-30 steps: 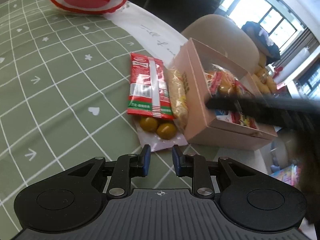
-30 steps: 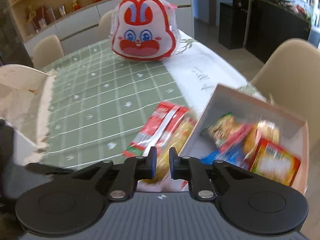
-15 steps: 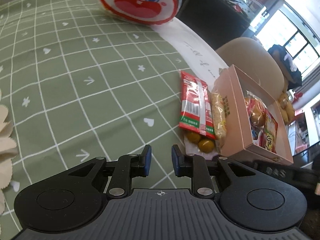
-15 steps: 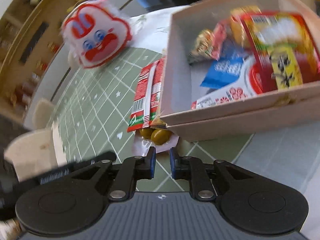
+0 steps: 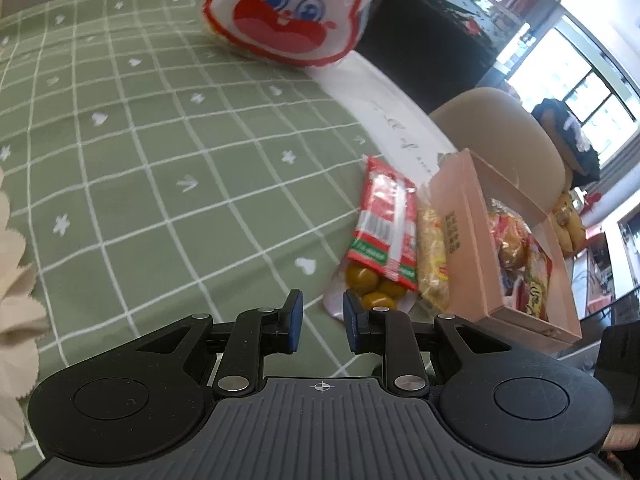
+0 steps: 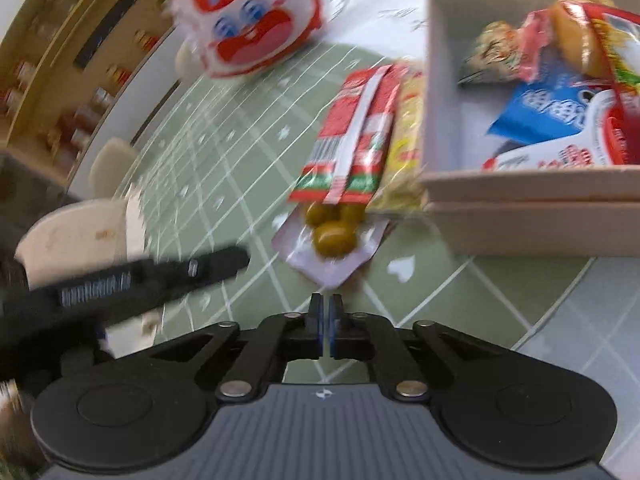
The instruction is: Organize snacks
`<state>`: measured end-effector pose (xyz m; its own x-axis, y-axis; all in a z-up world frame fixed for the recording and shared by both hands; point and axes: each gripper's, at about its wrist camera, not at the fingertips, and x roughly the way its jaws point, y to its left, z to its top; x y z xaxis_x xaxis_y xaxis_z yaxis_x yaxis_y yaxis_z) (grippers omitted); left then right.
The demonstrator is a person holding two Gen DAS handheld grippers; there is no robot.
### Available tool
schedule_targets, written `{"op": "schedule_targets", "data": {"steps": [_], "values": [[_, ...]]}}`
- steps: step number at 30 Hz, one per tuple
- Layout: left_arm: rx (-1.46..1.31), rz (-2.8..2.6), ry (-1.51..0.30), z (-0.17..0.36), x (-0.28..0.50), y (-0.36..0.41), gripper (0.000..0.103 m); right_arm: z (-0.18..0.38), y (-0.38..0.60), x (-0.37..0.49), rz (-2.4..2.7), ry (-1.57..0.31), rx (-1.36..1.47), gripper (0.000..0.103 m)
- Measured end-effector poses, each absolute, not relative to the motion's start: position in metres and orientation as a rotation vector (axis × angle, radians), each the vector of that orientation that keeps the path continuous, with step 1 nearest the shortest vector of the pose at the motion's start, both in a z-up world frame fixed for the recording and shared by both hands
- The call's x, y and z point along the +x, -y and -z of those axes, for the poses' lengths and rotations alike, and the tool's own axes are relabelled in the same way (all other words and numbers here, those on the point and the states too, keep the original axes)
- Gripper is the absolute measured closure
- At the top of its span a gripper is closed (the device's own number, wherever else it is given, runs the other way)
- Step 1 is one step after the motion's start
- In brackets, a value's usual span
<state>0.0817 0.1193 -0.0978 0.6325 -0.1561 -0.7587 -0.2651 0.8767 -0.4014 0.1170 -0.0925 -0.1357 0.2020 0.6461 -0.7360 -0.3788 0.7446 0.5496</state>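
Note:
A pink cardboard box [image 5: 464, 236] [image 6: 520, 188] holds several snack packets. Beside it on the green checked tablecloth lie a red packet [image 5: 384, 224] [image 6: 356, 136], a yellow packet [image 5: 432, 256] [image 6: 406, 136] and a clear pouch of green olives [image 5: 368, 280] [image 6: 332, 236]. My left gripper [image 5: 322, 322] is slightly open and empty, just short of the olive pouch. My right gripper [image 6: 325, 320] is shut and empty, just below the pouch's corner. The left gripper's body [image 6: 132, 276] shows as a dark bar in the right wrist view.
A large rabbit-face bag [image 5: 288, 12] [image 6: 244, 24] stands at the far side of the table. A beige chair [image 5: 496, 132] is behind the box. A cream object [image 5: 12, 280] is at the left edge. Shelves [image 6: 60, 60] line the wall.
My right gripper's jaws have closed from a narrow gap and moved lower toward the olive pouch. My left gripper has drawn back and shifted, and the right gripper's bar has left its view.

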Motion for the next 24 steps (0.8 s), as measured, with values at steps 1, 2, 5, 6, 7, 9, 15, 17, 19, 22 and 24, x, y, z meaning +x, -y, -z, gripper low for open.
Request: {"op": "schedule_targets", "data": {"steps": [1, 2, 5, 6, 7, 9, 15, 17, 19, 22, 24], "values": [[-0.505, -0.050, -0.888, 0.095, 0.084, -0.117, 0.078, 0.133, 0.093, 0.112, -0.738, -1.153, 0.231, 0.100], [-0.488, -0.023, -0.878, 0.091, 0.087, -0.113, 0.078, 0.131, 0.094, 0.107, -0.744, -1.143, 0.197, 0.100], [-0.422, 0.067, -0.840, 0.079, 0.099, -0.099, 0.078, 0.123, 0.099, 0.090, -0.772, -1.107, 0.092, 0.098], [-0.393, 0.095, -0.823, 0.076, 0.104, -0.093, 0.078, 0.121, 0.104, 0.085, -0.777, -1.094, 0.073, 0.098], [-0.360, 0.116, -0.810, 0.074, 0.109, -0.087, 0.078, 0.119, 0.108, 0.081, -0.778, -1.087, 0.055, 0.097], [-0.278, 0.144, -0.806, 0.073, 0.121, -0.073, 0.078, 0.119, 0.116, 0.075, -0.764, -1.081, 0.035, 0.093], [0.002, 0.149, -0.869, 0.091, 0.164, -0.032, 0.077, 0.115, 0.136, 0.068, -0.690, -1.049, 0.014, 0.083], [0.057, 0.131, -0.877, 0.098, 0.171, -0.025, 0.077, 0.114, 0.138, 0.068, -0.657, -1.026, -0.018, 0.074], [0.115, 0.118, -0.888, 0.106, 0.175, -0.021, 0.072, 0.112, 0.141, 0.063, -0.619, -0.988, -0.075, 0.066], [0.171, 0.102, -0.861, 0.111, 0.175, -0.026, 0.072, 0.115, 0.144, 0.058, -0.573, -0.960, -0.136, 0.065], [0.172, 0.074, -0.856, 0.111, 0.174, -0.034, 0.069, 0.116, 0.148, 0.059, -0.571, -0.956, -0.128, 0.064]]}}
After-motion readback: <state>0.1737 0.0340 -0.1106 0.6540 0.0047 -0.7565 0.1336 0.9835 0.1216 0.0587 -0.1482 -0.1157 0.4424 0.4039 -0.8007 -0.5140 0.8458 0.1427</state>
